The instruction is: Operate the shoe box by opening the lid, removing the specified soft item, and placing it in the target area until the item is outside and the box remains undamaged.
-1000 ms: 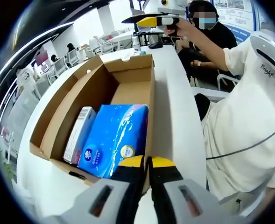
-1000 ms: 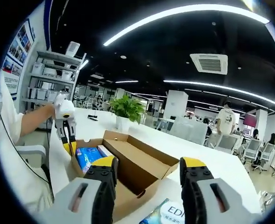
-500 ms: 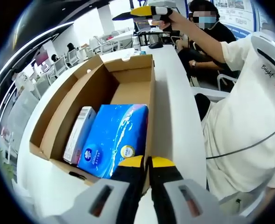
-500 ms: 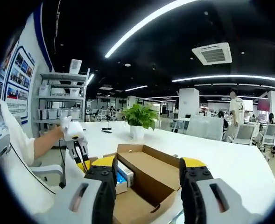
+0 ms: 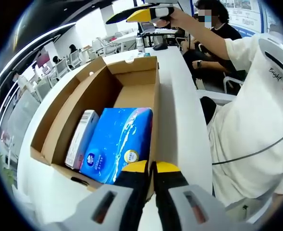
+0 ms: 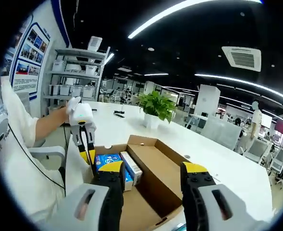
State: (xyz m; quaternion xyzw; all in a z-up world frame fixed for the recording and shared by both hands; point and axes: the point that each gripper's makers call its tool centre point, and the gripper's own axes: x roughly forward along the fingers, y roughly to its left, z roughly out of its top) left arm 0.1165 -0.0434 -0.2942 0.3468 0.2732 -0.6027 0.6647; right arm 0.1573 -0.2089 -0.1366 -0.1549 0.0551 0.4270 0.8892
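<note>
An open brown cardboard shoe box (image 5: 64, 108) lies on the white table. Inside lie a blue soft tissue pack (image 5: 117, 139) and, to its left, a slim white and blue carton (image 5: 82, 138). My left gripper (image 5: 151, 168) is at the box's near right corner, jaws shut on the edge of its wall. My right gripper (image 5: 131, 13) hangs in the air beyond the box's far end. In the right gripper view, the right gripper (image 6: 151, 171) is open and holds nothing. Below it I see the box (image 6: 155, 163), the tissue pack (image 6: 107, 161) and the left gripper (image 6: 87, 154) on the box's wall.
A bare strip of white table (image 5: 179, 120) runs along the box's right side. The person's white shirt (image 5: 256, 120) is close on that side. Another person (image 5: 218, 29) sits behind. A potted plant (image 6: 156, 107) stands on the table past the box, and shelves (image 6: 76, 72) line the wall.
The right gripper has risen and swung over the box's far end, its view now looking down into the box. The left gripper and the box have not moved.
</note>
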